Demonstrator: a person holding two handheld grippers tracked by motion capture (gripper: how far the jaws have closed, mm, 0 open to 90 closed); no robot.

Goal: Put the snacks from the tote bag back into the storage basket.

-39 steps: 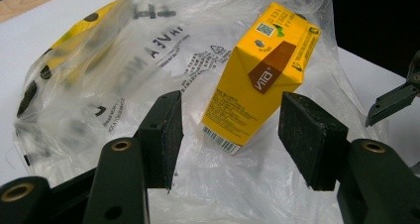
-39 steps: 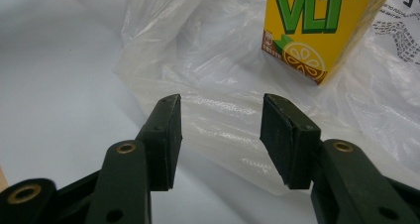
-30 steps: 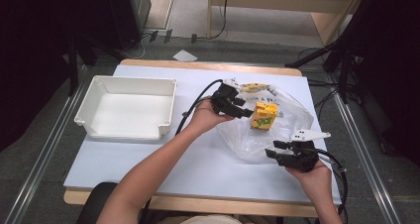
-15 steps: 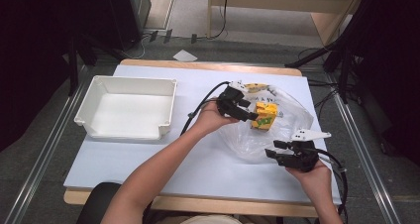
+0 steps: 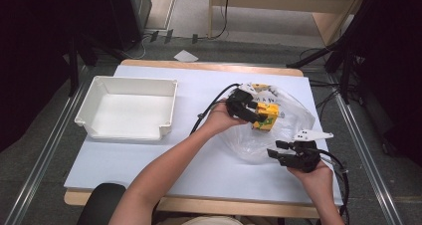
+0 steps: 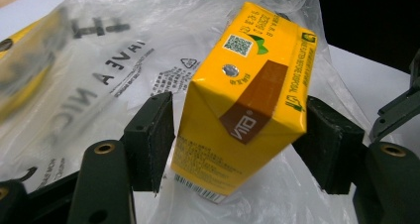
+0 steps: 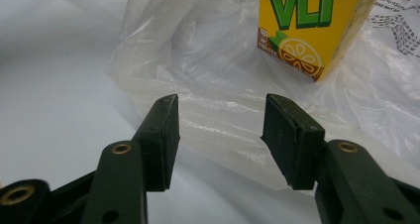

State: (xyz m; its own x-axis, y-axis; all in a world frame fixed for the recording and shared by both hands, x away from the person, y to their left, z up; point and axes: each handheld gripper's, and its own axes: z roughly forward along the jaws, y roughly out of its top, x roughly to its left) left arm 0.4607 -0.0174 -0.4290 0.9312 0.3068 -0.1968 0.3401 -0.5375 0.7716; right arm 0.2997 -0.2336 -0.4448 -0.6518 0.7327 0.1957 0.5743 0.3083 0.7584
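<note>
1. Our left gripper (image 6: 237,135) straddles the yellow drink carton (image 6: 245,100) on the plastic bag (image 5: 278,130); jaws wide, barely touching. We should close squarely.
2. Our right gripper (image 7: 220,135) hangs open and empty at the bag's edge; we should pin it.

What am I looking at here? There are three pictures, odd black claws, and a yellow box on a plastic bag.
No robot arm here: a person sits at a table and holds a hand tool with two black jaws in each hand. The wide picture comes from a camera above the table. The other two come from small cameras riding on the tools, looking along their jaws.

On the table lie an empty white tray and a crumpled clear plastic bag. A yellow juice carton stands on the bag. The left gripper has its jaws on either side of the carton, close to its sides; I cannot tell whether they press it yet. The right gripper is open, aimed at the bag's near edge and holding nothing.
</note>
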